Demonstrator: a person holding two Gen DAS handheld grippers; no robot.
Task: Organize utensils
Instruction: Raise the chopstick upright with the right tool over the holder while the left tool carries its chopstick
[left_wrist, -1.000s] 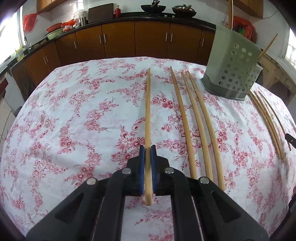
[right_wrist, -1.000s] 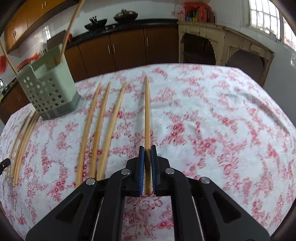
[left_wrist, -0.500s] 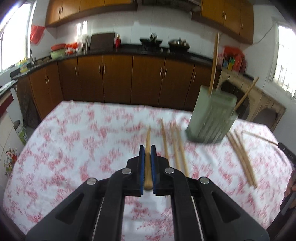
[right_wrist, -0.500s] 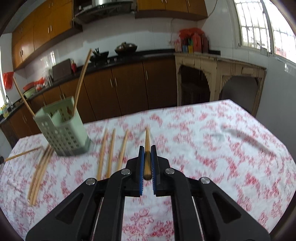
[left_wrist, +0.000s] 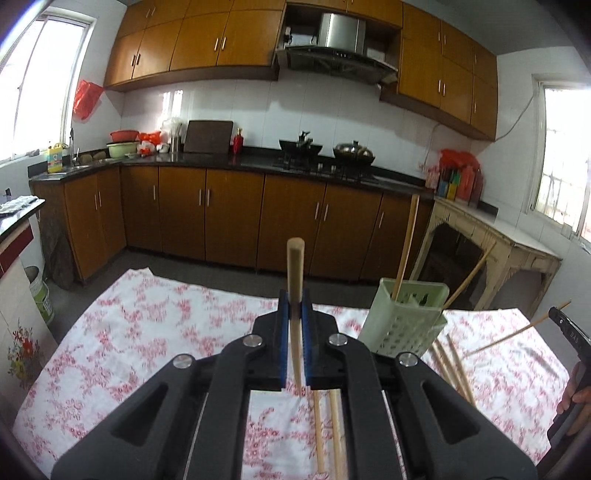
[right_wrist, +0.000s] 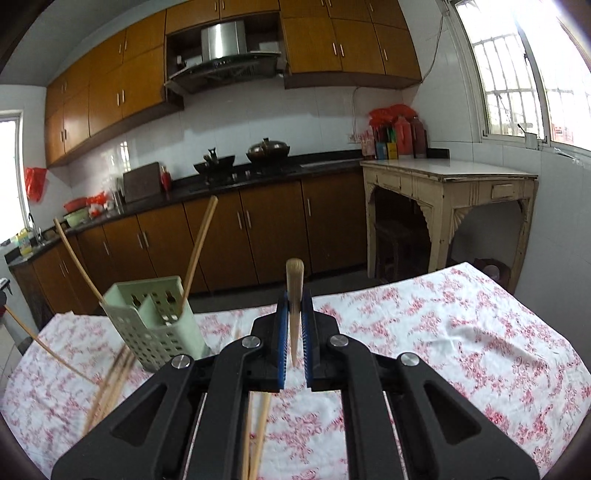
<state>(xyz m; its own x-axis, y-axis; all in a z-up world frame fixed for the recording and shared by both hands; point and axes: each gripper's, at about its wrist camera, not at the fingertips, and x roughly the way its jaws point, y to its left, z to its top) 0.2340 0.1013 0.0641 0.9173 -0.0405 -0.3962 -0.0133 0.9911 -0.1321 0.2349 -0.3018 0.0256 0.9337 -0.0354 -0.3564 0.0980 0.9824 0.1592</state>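
Pinching one chopstick (left_wrist: 295, 295) each, both tongs (left_wrist: 294, 350) risk mis-aiming at the holder (left_wrist: 402, 321), probably through foreshortened views.

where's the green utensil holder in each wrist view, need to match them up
Left wrist view: the green utensil holder stands right of centre, just right of the left gripper, with two chopsticks sticking out of it.
Right wrist view: it stands left of centre, left of the right gripper, and its perforated wall and inner divider show.
Shared landmark: the steel range hood between the upper cabinets.
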